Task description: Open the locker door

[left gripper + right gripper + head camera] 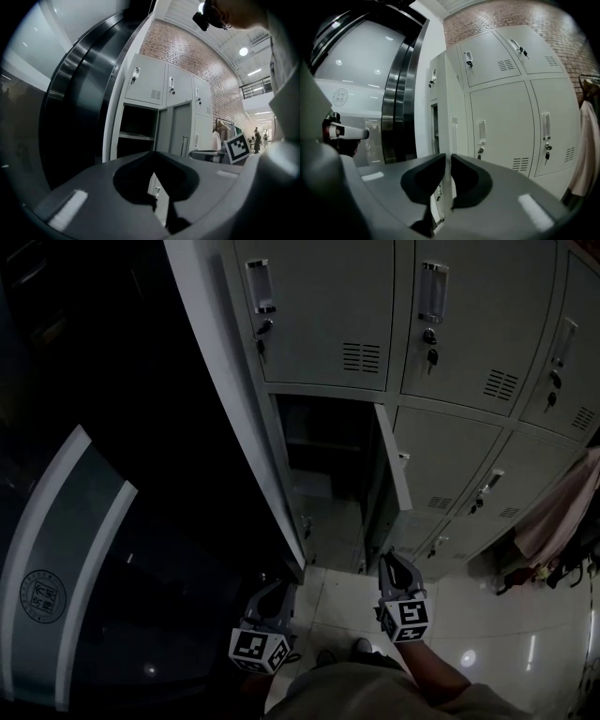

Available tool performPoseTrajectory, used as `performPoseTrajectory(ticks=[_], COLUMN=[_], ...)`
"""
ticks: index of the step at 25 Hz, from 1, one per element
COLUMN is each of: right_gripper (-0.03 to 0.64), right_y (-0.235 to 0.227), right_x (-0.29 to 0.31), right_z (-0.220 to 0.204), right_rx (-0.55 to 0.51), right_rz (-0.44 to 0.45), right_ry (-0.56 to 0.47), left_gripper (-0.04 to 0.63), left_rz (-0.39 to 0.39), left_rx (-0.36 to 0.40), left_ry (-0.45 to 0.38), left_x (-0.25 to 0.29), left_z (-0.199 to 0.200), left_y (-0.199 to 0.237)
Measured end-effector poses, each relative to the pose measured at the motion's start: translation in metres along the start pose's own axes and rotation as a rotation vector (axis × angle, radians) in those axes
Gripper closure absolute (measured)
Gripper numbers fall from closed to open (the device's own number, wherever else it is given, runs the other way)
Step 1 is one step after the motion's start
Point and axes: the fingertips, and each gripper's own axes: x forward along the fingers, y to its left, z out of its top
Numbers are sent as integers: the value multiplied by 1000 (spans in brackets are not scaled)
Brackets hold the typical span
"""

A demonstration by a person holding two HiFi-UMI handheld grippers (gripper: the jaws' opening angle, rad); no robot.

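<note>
The grey locker bank [328, 315] stands ahead, and one middle-row door [394, 460] is swung out from its dark, open compartment [323, 465]. Both grippers hang low above the floor, well short of the lockers. My left gripper [272, 594] is shut with nothing in it; in the left gripper view its jaws [154, 154] meet below the open compartment [136, 131]. My right gripper [391, 563] holds nothing. In the right gripper view only a thin slit [450, 157] separates its jaws, and the open door [452, 136] shows edge-on far behind them.
A dark curved wall with a round emblem [56, 559] runs along the left. Pink clothing [562, 512] hangs at the right beside the lockers. Glossy floor tiles [487, 634] lie below, with the person's shoes [361, 645] between the grippers. The other locker doors are closed, with keys in their locks.
</note>
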Motion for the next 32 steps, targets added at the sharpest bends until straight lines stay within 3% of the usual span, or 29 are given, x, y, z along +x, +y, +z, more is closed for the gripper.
performPoseTrajectory(ticks=[4, 11, 18, 22, 24, 29, 32], right_gripper=[615, 615, 615, 616, 615, 615, 615], right_y=[0, 13, 27, 43, 45, 51, 53], right_x=[-10, -43, -61, -82, -89, -108, -122], right_z=[15, 45, 54, 60, 63, 52, 56], right_rx=[-19, -4, -16, -45, -42, -28, -20], right_rz=[-13, 13, 14, -3, -11, -51, -68], right_ry=[-22, -68, -83, 13, -22, 46, 13], left_gripper=[566, 566, 566, 566, 566, 566, 566], left_rz=[2, -17, -51, -71, -86, -143, -163], left_rx=[101, 145, 106, 94, 86, 100, 111], left_ry=[-14, -21, -3, 6, 4, -7, -16], left_x=[-2, -8, -23, -30, -31, -34, -39], left_z=[10, 10, 2, -2, -5, -2, 1], left_y=[-7, -15, -22, -22, -22, -30, -36])
